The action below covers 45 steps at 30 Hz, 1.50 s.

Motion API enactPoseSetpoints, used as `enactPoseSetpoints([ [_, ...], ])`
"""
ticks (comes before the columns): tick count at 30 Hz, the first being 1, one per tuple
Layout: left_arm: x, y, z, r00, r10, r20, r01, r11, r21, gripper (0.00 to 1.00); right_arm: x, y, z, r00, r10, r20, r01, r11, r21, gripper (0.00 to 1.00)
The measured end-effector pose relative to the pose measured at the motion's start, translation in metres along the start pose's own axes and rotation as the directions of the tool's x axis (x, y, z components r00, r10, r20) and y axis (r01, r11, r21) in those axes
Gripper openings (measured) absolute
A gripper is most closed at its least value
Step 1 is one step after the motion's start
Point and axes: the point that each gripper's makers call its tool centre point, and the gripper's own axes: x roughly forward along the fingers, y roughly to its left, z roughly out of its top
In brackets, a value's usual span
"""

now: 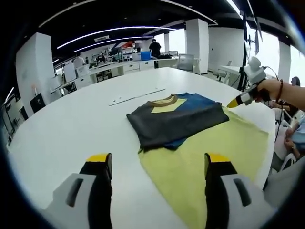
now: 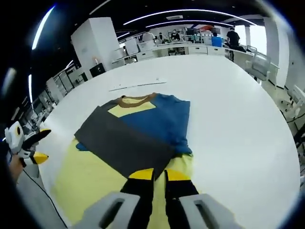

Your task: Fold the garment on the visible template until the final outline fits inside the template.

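So the shirt lies on the desk, partly folded, with a sleeve flap laid across its middle. Its collar end points to the far side of the desk, and the hem end comes toward the left gripper. A thin strip sits on the desk just beyond the collar. In the left gripper view the right gripper hangs by the shirt's right edge. In the right gripper view the right gripper sits over the shirt's near edge, and the left gripper is off the left side.
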Motion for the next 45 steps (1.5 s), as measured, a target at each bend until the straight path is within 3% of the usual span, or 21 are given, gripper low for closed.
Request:
enactPoseSetpoints([
  [3, -0.001, -0.001, -0.002, 1.0, -0.013, -0.006, 0.013, 1.0, -0.012, 0.8, -0.005, 0.003, -0.001, 1.0, 0.022, 0.002, -0.022, 0.999, -0.029, 0.2],
  [8, -0.007, -0.01, -0.003, 0.998, -0.057, 0.0, 0.057, 0.998, -0.017, 0.85, -0.015, 0.018, 0.001, 0.994, 0.113, 0.002, -0.112, 0.988, -0.108, 0.5],
  [13, -0.013, -0.015, -0.008, 0.996, -0.084, -0.02, 0.085, 0.996, 0.022, 0.91, -0.027, 0.029, -0.006, 0.984, 0.169, -0.047, -0.174, 0.975, -0.141, 0.65],
  [18, -0.019, -0.024, -0.012, 0.991, -0.131, -0.03, 0.132, 0.991, 0.032, 0.95, -0.039, 0.041, -0.011, 0.974, 0.22, -0.054, -0.227, 0.957, -0.183, 0.81],
  [24, -0.027, -0.033, -0.019, 0.983, -0.173, -0.054, 0.177, 0.981, 0.075, 0.97, -0.053, 0.052, -0.021, 0.956, 0.278, -0.091, -0.291, 0.929, -0.226, 0.92],
  [29, -0.034, -0.044, -0.027, 0.972, -0.22, -0.086, 0.229, 0.966, 0.117, 0.98, -0.065, 0.058, -0.038, 0.943, 0.294, -0.155, -0.329, 0.89, -0.315, 0.99],
  [38, -0.046, -0.06, -0.036, 0.953, -0.284, -0.108, 0.3, 0.937, 0.181, 0.94, -0.083, 0.064, -0.075, 0.913, 0.309, -0.268, -0.398, 0.823, -0.405, 0.98],
  [45, -0.052, -0.069, -0.05, 0.936, -0.318, -0.153, 0.345, 0.915, 0.21, 0.89, -0.092, 0.062, -0.108, 0.886, 0.295, -0.358, -0.435, 0.794, -0.425, 0.97],
])
